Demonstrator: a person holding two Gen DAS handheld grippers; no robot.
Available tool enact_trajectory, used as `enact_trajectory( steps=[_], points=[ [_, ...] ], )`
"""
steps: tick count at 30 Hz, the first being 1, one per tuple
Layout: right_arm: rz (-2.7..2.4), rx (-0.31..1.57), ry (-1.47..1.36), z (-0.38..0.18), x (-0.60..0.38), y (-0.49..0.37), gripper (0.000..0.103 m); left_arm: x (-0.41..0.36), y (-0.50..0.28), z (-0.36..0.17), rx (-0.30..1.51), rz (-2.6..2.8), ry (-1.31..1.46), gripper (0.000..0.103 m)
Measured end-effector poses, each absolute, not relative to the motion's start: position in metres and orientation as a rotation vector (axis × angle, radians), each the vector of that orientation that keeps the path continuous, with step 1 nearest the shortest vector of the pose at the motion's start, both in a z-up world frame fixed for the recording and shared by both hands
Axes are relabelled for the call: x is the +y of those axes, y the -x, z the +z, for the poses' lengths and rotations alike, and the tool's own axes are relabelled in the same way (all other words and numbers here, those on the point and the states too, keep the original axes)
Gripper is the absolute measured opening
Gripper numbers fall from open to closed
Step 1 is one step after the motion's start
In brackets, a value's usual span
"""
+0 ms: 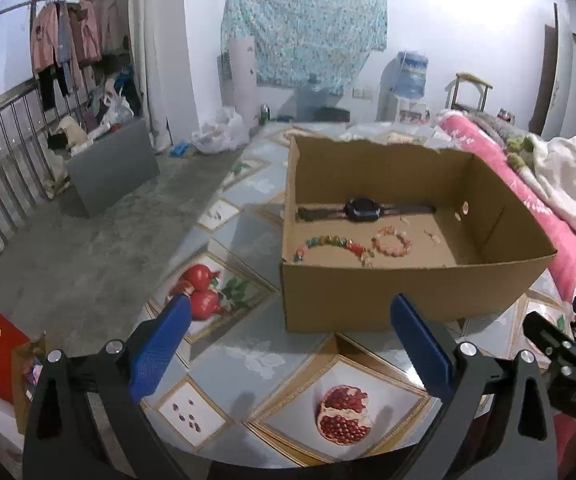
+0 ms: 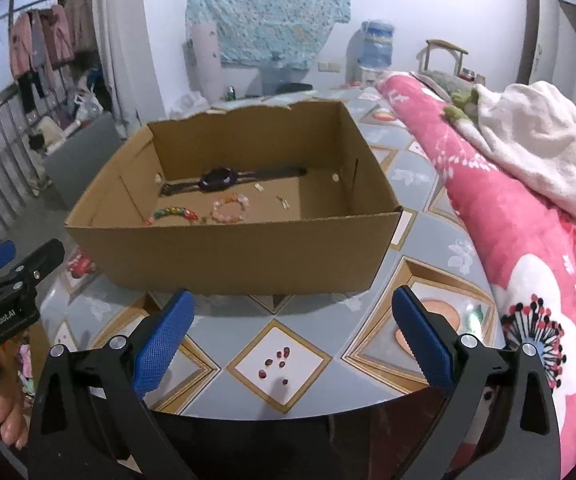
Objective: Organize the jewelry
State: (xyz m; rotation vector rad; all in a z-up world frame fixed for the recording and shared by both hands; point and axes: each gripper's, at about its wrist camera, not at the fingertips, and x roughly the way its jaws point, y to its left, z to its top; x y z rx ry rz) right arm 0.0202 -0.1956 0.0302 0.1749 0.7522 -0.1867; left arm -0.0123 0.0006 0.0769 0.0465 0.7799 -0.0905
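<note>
Holding both tools above the table's near edge, we see the left gripper (image 1: 290, 320) and right gripper (image 2: 292, 316) spread wide, nothing between the pads. Bare patterned table (image 2: 440, 240) separates them from the cardboard box (image 2: 227, 256) (its front wall faces us). Inside lie a watch (image 2: 217, 179), a multicoloured bracelet (image 2: 173, 213) and a peach bracelet (image 2: 229, 208). A pink blanket (image 2: 528, 248) crowds the table's right edge.

Bracelets (image 1: 391, 241) (before watch (image 1: 362, 209)) in box (image 1: 408, 292)
</note>
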Motion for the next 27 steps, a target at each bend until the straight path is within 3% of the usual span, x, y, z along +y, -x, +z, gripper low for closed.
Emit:
enact_trajectory(
  steps=[27],
  points=[
    [-0.196, 0.815, -0.175, 0.010, -0.186, -0.028, 0.095, -0.007, 0.000, 0.052, 0.885, -0.077, -0.042, 0.097]
  ],
)
